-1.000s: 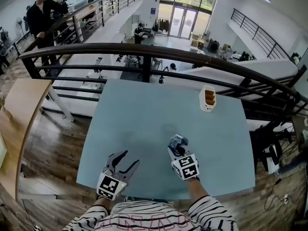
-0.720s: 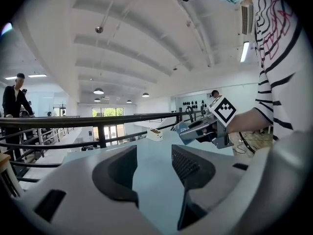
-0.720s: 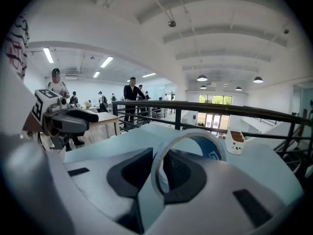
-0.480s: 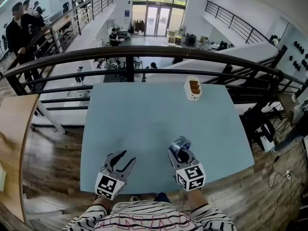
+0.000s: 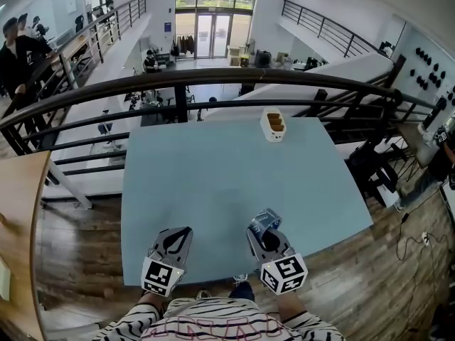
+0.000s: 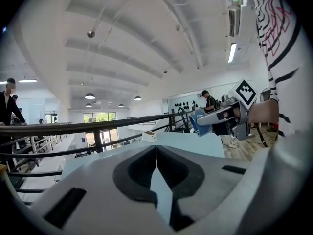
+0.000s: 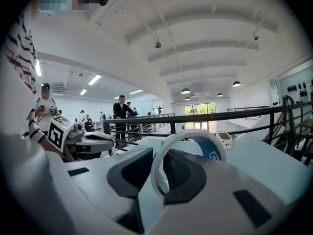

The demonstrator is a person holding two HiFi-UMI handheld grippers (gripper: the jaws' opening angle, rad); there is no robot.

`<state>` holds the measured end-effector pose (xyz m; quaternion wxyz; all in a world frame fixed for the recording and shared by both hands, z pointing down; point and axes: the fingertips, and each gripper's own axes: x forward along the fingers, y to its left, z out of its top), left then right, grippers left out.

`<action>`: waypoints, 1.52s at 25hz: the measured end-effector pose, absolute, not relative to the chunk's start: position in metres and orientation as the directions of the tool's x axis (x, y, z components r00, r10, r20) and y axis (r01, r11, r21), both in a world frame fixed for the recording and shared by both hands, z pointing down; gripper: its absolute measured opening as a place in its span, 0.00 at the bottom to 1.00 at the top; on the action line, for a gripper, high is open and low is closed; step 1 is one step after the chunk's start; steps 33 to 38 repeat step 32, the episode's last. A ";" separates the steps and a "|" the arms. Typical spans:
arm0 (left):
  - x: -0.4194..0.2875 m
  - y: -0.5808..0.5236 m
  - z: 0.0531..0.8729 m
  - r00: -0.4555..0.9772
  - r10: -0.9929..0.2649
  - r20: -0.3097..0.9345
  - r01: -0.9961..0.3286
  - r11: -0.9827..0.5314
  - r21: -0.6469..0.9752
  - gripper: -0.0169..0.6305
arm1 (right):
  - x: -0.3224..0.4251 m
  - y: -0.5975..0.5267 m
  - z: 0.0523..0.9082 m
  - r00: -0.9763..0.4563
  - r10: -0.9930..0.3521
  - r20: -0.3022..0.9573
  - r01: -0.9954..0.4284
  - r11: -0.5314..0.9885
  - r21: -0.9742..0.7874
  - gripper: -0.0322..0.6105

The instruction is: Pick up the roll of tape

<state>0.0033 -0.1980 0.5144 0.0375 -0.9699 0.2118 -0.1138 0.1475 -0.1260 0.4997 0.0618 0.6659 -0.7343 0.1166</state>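
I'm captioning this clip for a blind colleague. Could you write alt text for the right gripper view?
The right tool grips a roll of tape, the ring upright between its jaws. Beyond it are a pale blue table and a black railing; the left tool shows at left.

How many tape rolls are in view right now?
1. The tape roll is clamped in the right gripper, near the table's front edge. None lies on the table; the far box's contents are unclear.

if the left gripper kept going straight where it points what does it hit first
Probably the bare table top, as the left gripper seems tilted slightly down; farther on, the white container lies close to that line.
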 end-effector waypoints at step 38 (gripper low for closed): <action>-0.025 -0.191 0.520 0.876 -0.431 0.216 -0.408 -0.901 -0.144 0.06 | 0.117 -0.120 0.508 -0.097 -0.959 0.265 -0.994 0.081 -0.070 0.16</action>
